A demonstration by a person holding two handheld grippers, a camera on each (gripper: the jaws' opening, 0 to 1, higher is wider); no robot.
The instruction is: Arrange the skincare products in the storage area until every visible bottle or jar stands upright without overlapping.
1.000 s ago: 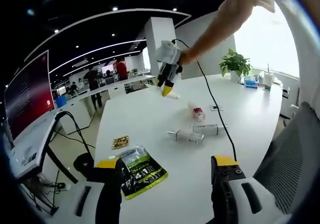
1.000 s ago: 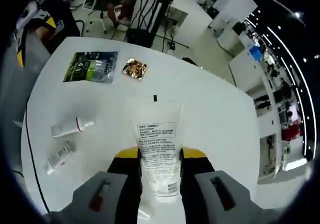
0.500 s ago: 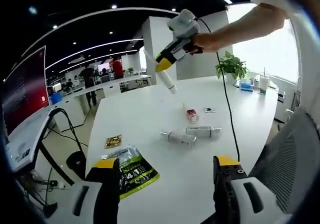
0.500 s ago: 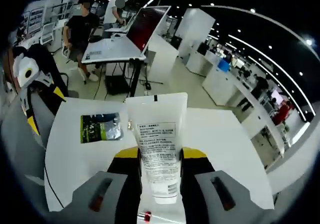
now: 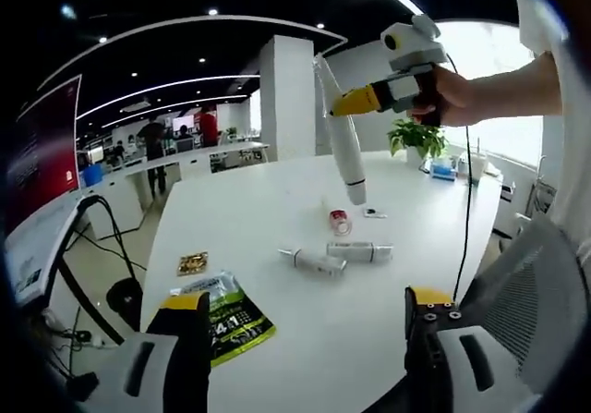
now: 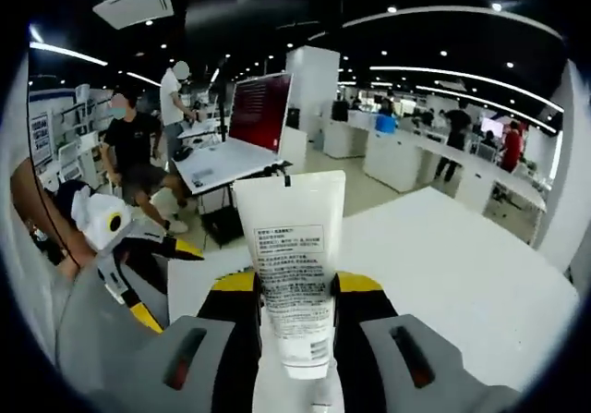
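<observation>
My right gripper is shut on a white squeeze tube with printed text, held in the air. In the left gripper view that right gripper holds the tube high above the white table, tilted, cap end lowest. Two white tubes lie on their sides mid-table. A small red-capped item lies just behind them. My left gripper stands open over the near table edge, nothing between its jaws; it also shows low on the left as the left gripper.
A green packet and a small gold packet lie at the near left of the table. A potted plant stands at the far right edge. A grey mesh chair is on the right. A black cable hangs from the right gripper.
The right gripper has carried the tube up and to the right, swinging it from pointing away to hanging cap-down. The lying tubes have not moved.
</observation>
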